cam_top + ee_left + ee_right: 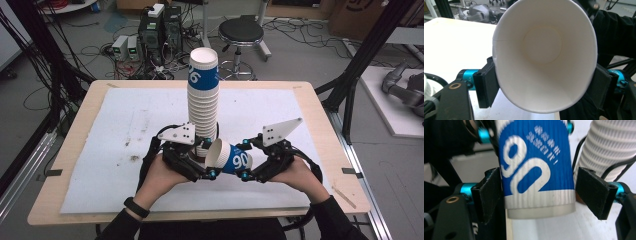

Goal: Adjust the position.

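A tall stack of white ribbed paper cups (203,100), the top one with a blue band, stands upright mid-table. One blue-and-white paper cup (229,157) lies sideways in the air between both grippers, just in front of the stack's foot. My left gripper (210,173) is shut on its rim end; in the left gripper view the cup's open mouth (544,50) faces the camera, pinched between the pads (486,85). My right gripper (245,175) stands open around the cup's base (536,177); its jaws flank the base closely and the cup looks blurred. The stack (609,147) rises behind.
A white mat (125,150) covers the wooden table (320,100). On the floor beyond the far edge are a black stool (241,32), computer boxes (160,30) and cables. Black frame posts (360,65) stand at the right.
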A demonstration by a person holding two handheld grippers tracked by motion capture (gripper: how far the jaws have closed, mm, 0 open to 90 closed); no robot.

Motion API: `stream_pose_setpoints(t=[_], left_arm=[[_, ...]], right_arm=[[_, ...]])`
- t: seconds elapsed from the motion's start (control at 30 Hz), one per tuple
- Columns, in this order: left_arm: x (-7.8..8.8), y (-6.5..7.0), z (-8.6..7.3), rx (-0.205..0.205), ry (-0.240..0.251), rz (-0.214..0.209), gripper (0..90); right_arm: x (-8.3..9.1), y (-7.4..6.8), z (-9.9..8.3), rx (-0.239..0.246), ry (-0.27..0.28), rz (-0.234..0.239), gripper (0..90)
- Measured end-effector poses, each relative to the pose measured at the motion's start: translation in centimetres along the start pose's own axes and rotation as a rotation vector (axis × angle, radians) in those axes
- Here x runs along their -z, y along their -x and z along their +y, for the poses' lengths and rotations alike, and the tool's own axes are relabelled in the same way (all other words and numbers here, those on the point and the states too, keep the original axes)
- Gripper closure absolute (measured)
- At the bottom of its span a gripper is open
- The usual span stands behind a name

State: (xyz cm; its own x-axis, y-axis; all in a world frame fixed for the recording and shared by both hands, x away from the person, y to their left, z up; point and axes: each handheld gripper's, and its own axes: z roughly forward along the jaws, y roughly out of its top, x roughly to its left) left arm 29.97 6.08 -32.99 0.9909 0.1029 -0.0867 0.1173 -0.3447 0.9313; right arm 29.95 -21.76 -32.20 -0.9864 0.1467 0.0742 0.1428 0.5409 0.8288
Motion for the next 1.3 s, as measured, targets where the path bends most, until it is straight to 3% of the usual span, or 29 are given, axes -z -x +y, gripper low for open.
stream_pose_setpoints(t=[0.13,0.33,0.7,0.87,0.97,1.23,1.3], left_arm=[[0.1,0.2,0.2,0.005,0.028,-0.001,22.7],[0.1,0.3,0.1,0.017,0.12,0.008,16.6],[-0.1,-0.2,-0.6,0.123,0.311,-0.099,14.9],[-0.3,-0.1,-0.5,0.122,0.325,-0.086,15.0],[-0.2,-0.1,-0.6,0.119,0.325,-0.092,21.0],[0.0,0.1,-0.3,0.084,0.281,-0.075,24.0],[0.1,0.1,-0.1,0.084,0.258,-0.074,24.1]], right_arm=[[-0.7,-0.1,-0.1,0.025,-0.028,0.027,29.4],[-0.6,0.0,-0.3,0.009,0.042,0.047,29.6],[0.4,0.2,-0.4,-0.025,0.197,0.071,29.6],[-0.1,0.2,-0.5,-0.016,0.195,0.084,29.6],[-0.3,0.0,-0.5,-0.018,0.193,0.087,29.5],[-0.5,-0.1,-0.5,-0.015,0.164,0.082,28.5],[-0.5,0.0,-0.4,-0.015,0.144,0.073,24.3]])
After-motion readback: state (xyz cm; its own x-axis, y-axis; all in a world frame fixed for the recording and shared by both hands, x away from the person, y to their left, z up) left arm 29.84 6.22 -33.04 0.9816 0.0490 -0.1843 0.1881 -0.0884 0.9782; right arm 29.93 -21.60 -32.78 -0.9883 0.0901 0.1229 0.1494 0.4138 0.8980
